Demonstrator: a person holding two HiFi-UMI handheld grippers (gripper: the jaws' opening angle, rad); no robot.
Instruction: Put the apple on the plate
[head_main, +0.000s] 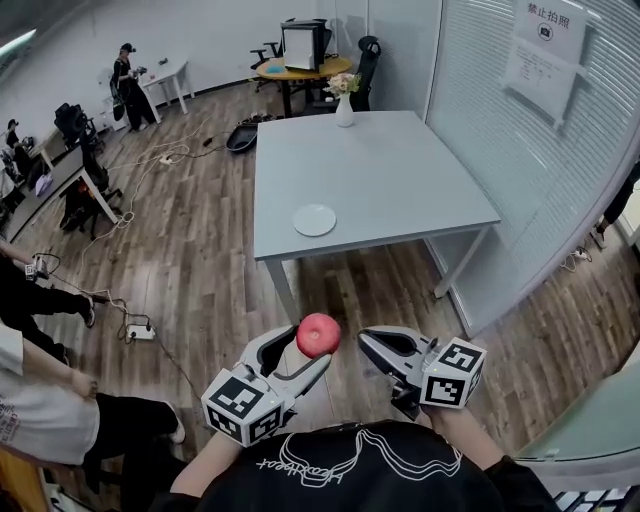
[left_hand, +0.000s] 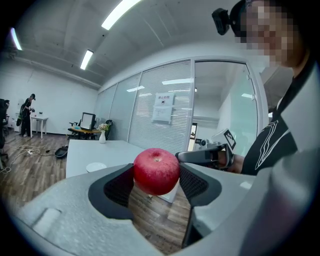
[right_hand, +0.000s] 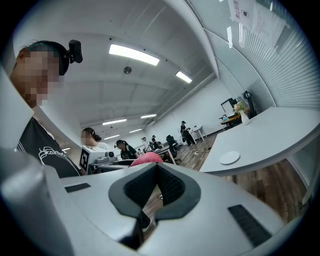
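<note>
A round red apple (head_main: 318, 335) is gripped, stem end up, between the jaws of the left gripper (head_main: 312, 346), well apart from the plate (head_main: 314, 220); the small white plate is laid flat near the grey tabletop's (head_main: 400, 170) front edge
</note>
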